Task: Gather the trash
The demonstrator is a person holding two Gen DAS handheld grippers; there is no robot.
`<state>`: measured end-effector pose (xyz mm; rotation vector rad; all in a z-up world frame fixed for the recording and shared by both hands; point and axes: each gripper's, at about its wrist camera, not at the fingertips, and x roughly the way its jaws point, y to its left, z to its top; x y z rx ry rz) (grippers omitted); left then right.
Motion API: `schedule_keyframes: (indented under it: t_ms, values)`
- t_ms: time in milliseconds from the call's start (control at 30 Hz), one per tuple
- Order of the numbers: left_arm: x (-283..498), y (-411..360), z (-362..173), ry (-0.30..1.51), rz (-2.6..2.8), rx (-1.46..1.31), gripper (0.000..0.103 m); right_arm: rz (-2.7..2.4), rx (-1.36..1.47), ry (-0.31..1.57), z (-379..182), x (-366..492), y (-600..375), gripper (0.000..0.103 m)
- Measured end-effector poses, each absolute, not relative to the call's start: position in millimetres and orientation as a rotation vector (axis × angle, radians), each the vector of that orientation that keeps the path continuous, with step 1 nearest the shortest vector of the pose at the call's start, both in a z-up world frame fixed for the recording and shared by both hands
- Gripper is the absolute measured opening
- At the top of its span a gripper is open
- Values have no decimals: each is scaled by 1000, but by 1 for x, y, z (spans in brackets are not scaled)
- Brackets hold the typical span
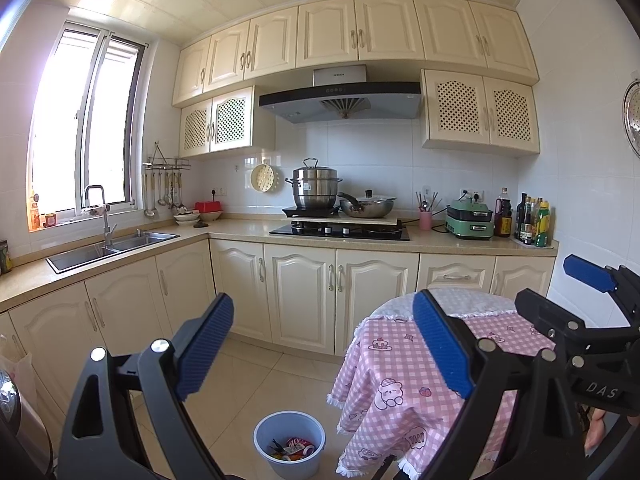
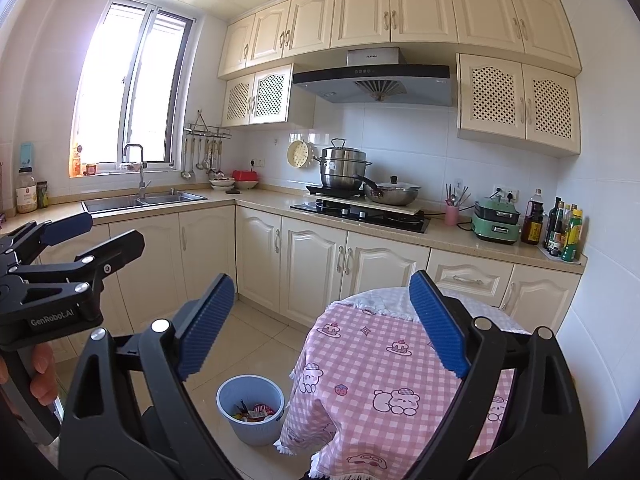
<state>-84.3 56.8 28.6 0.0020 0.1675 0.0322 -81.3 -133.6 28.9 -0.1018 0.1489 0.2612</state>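
A light blue bin (image 1: 289, 446) stands on the tiled floor beside a small table with a pink checked cloth (image 1: 404, 376). Colourful wrappers (image 1: 294, 449) lie inside it. The bin also shows in the right wrist view (image 2: 250, 406), with the wrappers (image 2: 256, 414) and the pink cloth (image 2: 384, 368). My left gripper (image 1: 324, 344) is open and empty, held high above the bin. My right gripper (image 2: 320, 324) is open and empty, also raised above bin and table. Each gripper appears at the edge of the other's view: the right gripper (image 1: 560, 292) and the left gripper (image 2: 108, 230).
Cream cabinets and a beige counter (image 1: 240, 232) run along the back and left walls. A sink (image 1: 108, 246), a hob with a steel pot (image 1: 316, 188) and a wok, a green cooker (image 1: 468, 220) and bottles (image 1: 532, 220) sit on the counter.
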Motion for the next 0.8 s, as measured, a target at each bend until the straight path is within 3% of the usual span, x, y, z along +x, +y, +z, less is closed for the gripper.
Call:
schedule_keyframes:
  t_ms: [800]
  values:
    - [-81,62,23,176,28,7,89,259,-108,162,28,-79,-136,88]
